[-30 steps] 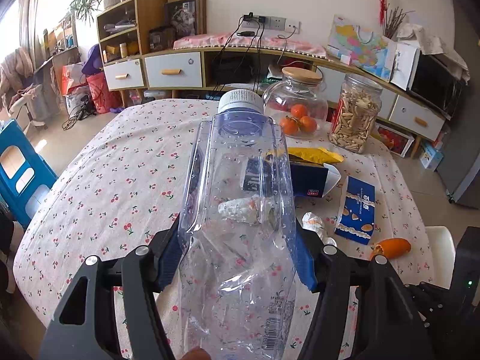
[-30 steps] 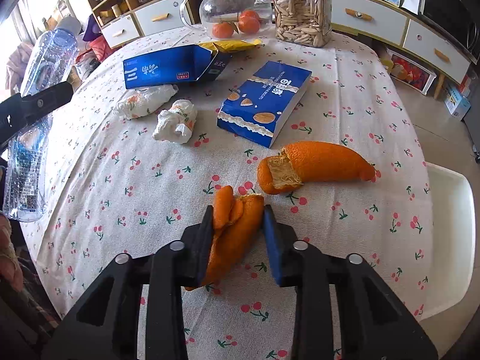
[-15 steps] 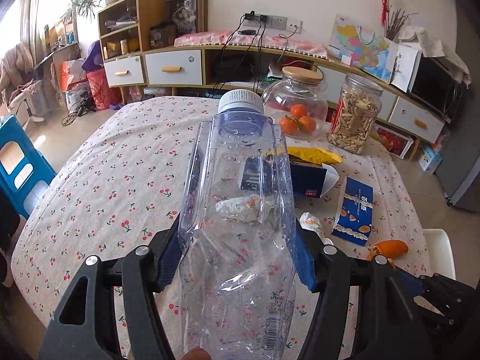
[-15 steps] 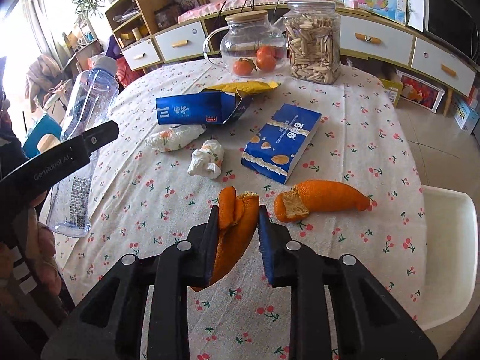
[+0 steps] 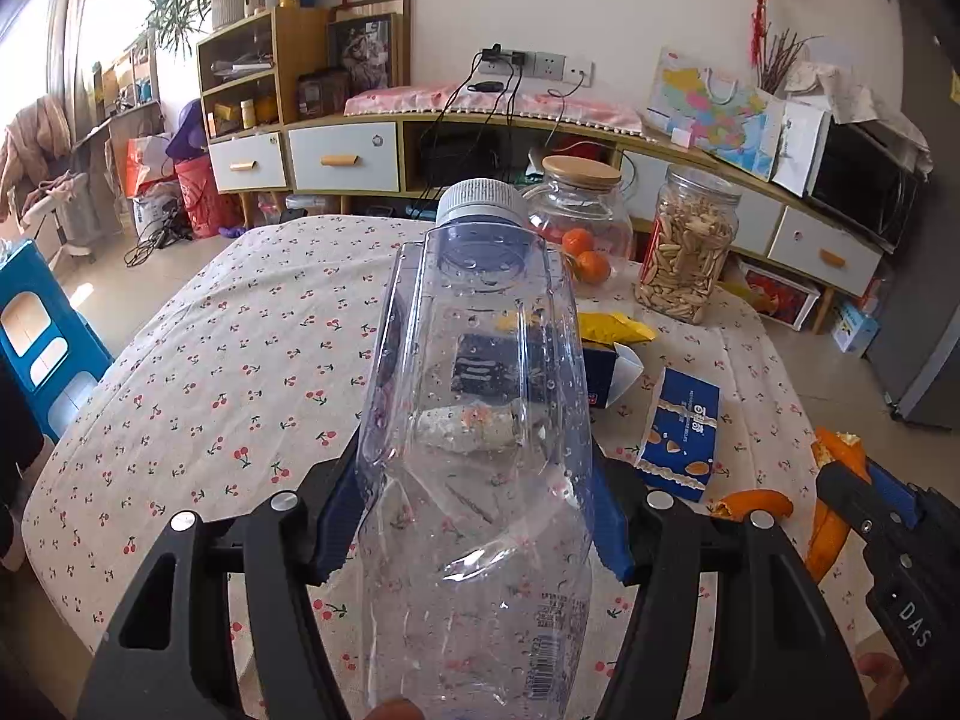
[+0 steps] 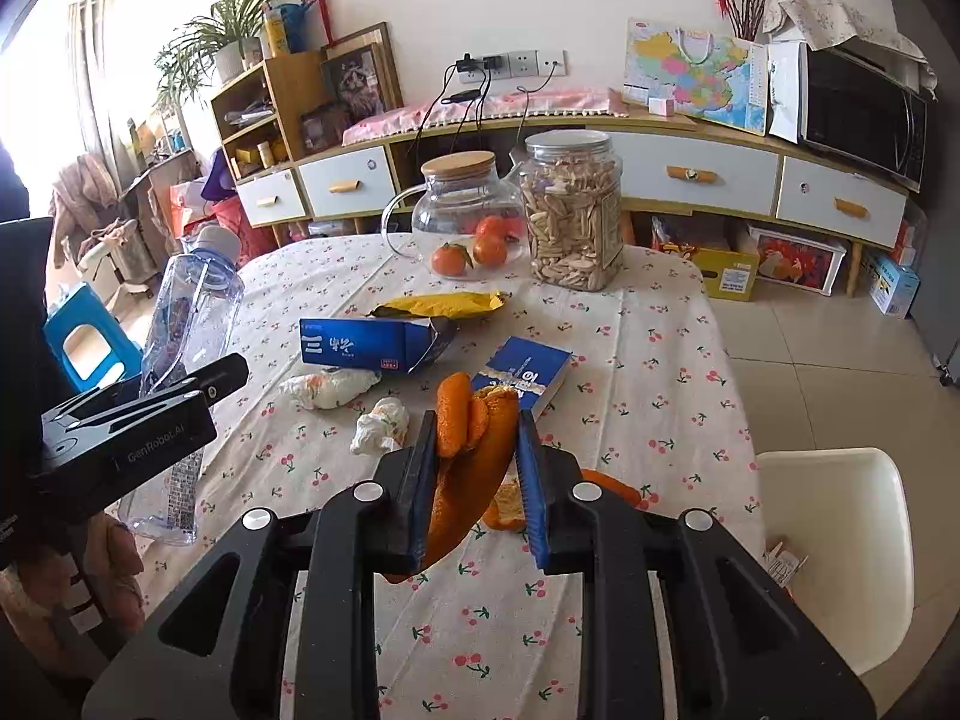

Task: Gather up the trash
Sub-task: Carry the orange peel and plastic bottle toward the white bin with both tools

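Setting: living room, round table [image 6: 660, 324] under a cherry-print cloth.
Left gripper [image 5: 480, 516]: jaws clamped on an empty clear plastic bottle [image 5: 480, 420], cap pointing away, held above the table.
Right gripper [image 6: 474, 480]: jaws pressed onto a strip of orange peel [image 6: 474, 456], lifted clear of the cloth.
Just below it: a second peel piece [image 6: 606, 483] on the cloth.
Nearby trash: two crumpled tissues [image 6: 330, 389], an open blue carton [image 6: 372, 345], a yellow wrapper [image 6: 444, 302], a blue snack box [image 6: 528, 369].
Far edge: glass jug of oranges [image 6: 462, 222], jar of seeds [image 6: 570, 210].
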The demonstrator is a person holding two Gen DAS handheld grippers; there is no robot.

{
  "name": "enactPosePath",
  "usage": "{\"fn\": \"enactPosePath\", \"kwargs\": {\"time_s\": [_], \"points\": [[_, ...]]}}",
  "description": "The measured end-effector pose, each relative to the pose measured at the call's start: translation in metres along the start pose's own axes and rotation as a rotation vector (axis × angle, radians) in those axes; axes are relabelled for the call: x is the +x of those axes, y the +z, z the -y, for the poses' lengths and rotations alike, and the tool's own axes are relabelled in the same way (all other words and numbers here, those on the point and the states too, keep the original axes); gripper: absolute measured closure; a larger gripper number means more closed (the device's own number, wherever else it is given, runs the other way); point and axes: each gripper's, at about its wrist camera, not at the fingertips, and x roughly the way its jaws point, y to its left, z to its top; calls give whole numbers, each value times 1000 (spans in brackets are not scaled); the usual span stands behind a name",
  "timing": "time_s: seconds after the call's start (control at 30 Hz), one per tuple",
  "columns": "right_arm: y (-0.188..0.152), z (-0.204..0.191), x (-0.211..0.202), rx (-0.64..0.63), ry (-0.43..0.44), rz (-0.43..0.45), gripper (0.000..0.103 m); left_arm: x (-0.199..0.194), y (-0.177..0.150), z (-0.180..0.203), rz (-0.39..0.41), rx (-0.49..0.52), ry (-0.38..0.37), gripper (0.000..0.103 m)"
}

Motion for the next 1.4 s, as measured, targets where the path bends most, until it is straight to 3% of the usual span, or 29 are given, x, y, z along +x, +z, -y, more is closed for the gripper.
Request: {"fn": "enactPosePath", "kwargs": {"time_s": [0.47,1.1,1.4], "points": [[4,32,-28,15,-126,132,79,-24,-10,50,55,24,-39,41],[-6,108,-61,134,-234,171,78,-32,-25,119,31,106,-114,41],[-17,159,-70,211,-350,146,78,-34,-32,155,23,164,-149,41]]}}
